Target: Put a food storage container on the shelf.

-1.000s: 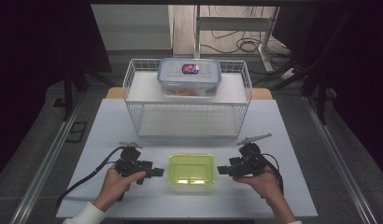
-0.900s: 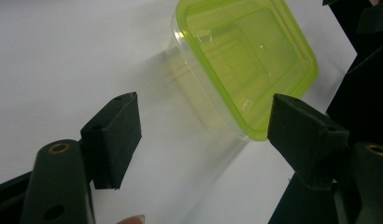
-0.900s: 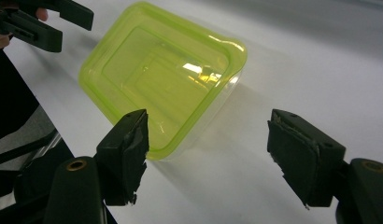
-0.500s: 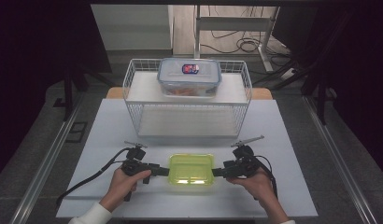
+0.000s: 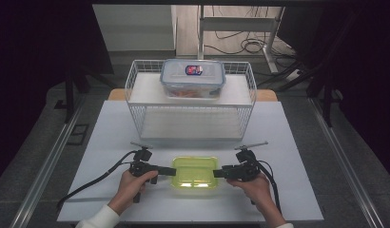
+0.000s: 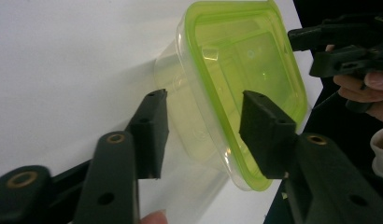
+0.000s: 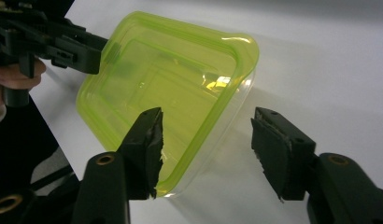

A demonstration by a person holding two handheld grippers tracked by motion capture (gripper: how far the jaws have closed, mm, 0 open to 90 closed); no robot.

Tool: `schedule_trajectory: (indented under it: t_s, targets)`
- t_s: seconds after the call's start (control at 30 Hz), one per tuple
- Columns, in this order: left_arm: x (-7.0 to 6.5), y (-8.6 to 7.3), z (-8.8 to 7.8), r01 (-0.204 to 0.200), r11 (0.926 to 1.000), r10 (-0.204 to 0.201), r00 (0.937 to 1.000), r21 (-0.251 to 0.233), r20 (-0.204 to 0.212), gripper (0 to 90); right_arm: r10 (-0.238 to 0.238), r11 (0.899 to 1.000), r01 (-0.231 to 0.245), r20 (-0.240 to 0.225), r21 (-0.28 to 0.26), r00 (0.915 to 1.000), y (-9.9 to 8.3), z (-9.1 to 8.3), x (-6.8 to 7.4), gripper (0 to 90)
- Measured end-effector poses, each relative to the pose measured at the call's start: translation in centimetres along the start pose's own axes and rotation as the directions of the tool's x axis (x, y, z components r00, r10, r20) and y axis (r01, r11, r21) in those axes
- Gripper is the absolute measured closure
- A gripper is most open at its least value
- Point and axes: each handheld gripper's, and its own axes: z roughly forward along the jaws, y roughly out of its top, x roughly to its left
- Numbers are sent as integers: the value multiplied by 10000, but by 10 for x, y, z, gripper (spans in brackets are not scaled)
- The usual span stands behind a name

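We judge the clear rectangular plastic container with lime-green lid (image 5: pixel 194 171), at the white table's (image 5: pixel 297 142) near edge, light, slick and flexible, best taken by its rims, where left gripper (image 5: pixel 170 170) and right gripper (image 5: pixel 217 173), jaws just closing, straddle either end, unclamped.

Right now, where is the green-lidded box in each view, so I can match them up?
High view: green-lidded box at front centre of the table, between both claws.
Left gripper view: upper right, its near edge between the jaws.
Right gripper view: centre left, corner between the jaws.
Shared landmark: its lime-green rim.
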Motion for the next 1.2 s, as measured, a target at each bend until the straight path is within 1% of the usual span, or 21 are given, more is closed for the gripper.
schedule_trajectory:
  t_s: [0.03, 0.07, 0.1, 0.13, 0.17, 0.2, 0.27, 0.3, 0.33, 0.37, 0.4, 0.53, 0.7, 0.83, 0.93, 0.97, 1.03, 1.07, 1.1, 1.17, 1.2]
  targets:
    - [0, 0, 0, 0, 10000, 0, 10000, 0, 0, 549, 0, 10000, 0, 0, 0, 10000, 0, 0, 0, 449]
    - [1, 0, 1, 68, 10000, -69, 9998, 46, 189, 571, 263, 9996, -263, -121, 54, 9996, -1, 3, -2, 482]
    - [1, 0, 1, 68, 10000, -69, 9998, 46, 189, 596, 263, 9996, -263, -121, 54, 9996, -1, 3, -2, 482]
    - [1, -1, 3, 167, 9998, -170, 9990, 76, 401, 628, 425, 9990, -420, -360, 135, 9984, -2, 7, -4, 527]
    - [1, -1, 3, 167, 9998, -170, 9990, 76, 401, 668, 425, 9990, -420, -360, 135, 9984, -2, 7, -4, 527]
    - [1, -1, 4, 135, 9999, -140, 9987, 106, 495, 668, 529, 9985, -522, -515, 158, 9973, -3, 10, -5, 557]
    - [1, -2, 5, 220, 9997, -223, 9982, 54, 557, 714, 714, 9971, -692, -794, 309, 9943, -5, 14, -6, 618]
    - [1, -2, 4, 258, 9997, -259, 9981, 39, 567, 719, 794, 9963, -767, -727, 400, 9942, -7, 15, -7, 637]
    - [1, -2, 3, 296, 9996, -296, 9977, 7, 617, 728, 1173, 9930, -1152, -966, 270, 9884, -8, 14, -11, 692]
    - [1, -2, 3, 296, 9996, -296, 9977, 7, 617, 738, 1173, 9930, -1152, -966, 270, 9884, -8, 14, -11, 692]
    - [1, -2, 2, 279, 9996, -276, 9973, -36, 684, 745, 1436, 9896, -1430, -1197, 139, 9824, -9, 11, -13, 720]
    - [1, -3, 1, 265, 9996, -256, 9968, -106, 757, 758, 1749, 9843, -1763, -1472, 35, 9735, -11, 9, -16, 743]
    - [0, -3, -1, 197, 9997, -184, 9971, -173, 739, 770, 1775, 9837, -1798, -1518, -14, 9724, -11, 8, -15, 757]
    - [0, -4, -3, 219, 9994, -196, 9966, -275, 805, 792, 1776, 9829, -1832, -1640, -195, 9703, -11, 6, -13, 777]
    - [0, -6, -6, 137, 9994, -110, 9965, -319, 833, 801, 1734, 9825, -1831, -1952, -329, 9653, -11, 3, -13, 799]
    - [0, -6, -6, 137, 9994, -110, 9965, -319, 833, 804, 1734, 9825, -1831, -1952, -329, 9653, -11, 3, -13, 799]
    - [-1, -8, -8, 18, 9995, 6, 9971, -318, 758, 805, 1669, 9826, -1803, -2175, -435, 9617, -10, 1, -12, 812]
    - [-1, -8, -8, 18, 9995, 6, 9971, -318, 758, 805, 1669, 9826, -1803, -2175, -435, 9617, -10, 1, -12, 812]
    - [-1, -8, -8, -98, 9994, 121, 9974, -321, 706, 806, 1460, 9855, -1612, -2218, -520, 9641, -10, 0, -10, 815]
    - [-2, -9, -8, -110, 9994, 134, 9973, -325, 719, 805, 1414, 9861, -1570, -2223, -542, 9647, -9, -1, -9, 816]
    - [-4, -9, -11, -228, 9986, 264, 9966, -468, 779, 805, 1157, 9888, -1335, -2237, -661, 9678, -8, -4, -7, 816]
